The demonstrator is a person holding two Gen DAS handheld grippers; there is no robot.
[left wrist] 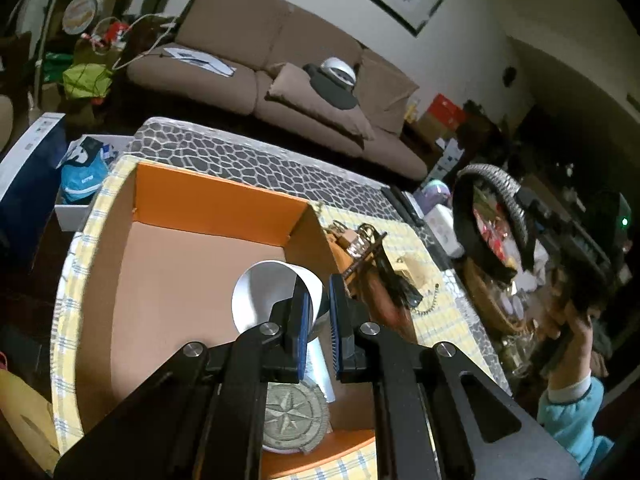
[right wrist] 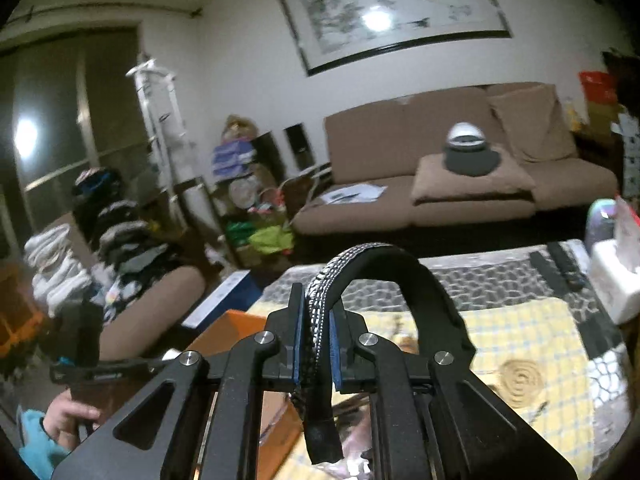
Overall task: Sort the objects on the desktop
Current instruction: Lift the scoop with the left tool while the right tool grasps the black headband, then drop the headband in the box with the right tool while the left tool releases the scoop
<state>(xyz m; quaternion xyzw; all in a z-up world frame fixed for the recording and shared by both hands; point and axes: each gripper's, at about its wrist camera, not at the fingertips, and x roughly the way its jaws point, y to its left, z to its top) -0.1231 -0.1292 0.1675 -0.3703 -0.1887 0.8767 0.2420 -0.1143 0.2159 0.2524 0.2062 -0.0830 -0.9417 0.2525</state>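
Observation:
My left gripper (left wrist: 318,294) hangs over an open orange box (left wrist: 216,200) and is shut on the edge of a white curled sheet (left wrist: 268,292), which dangles inside the box. A round grey disc with a compass star (left wrist: 294,420) lies on the box floor under the fingers. My right gripper (right wrist: 316,308) is raised above the table and shut on a black headband with a sparkly rim (right wrist: 380,260). The same headband (left wrist: 496,204) shows at the right of the left wrist view, held up by a hand in a blue sleeve (left wrist: 572,408).
The box stands on a yellow checked cloth (right wrist: 520,328) over a pebble-patterned table (left wrist: 248,160). Keys and trinkets (left wrist: 360,248) lie just right of the box. A coiled coaster (right wrist: 520,376), remotes (right wrist: 560,268) and a white tissue box (right wrist: 612,276) sit to the right. A brown sofa (right wrist: 440,184) stands behind.

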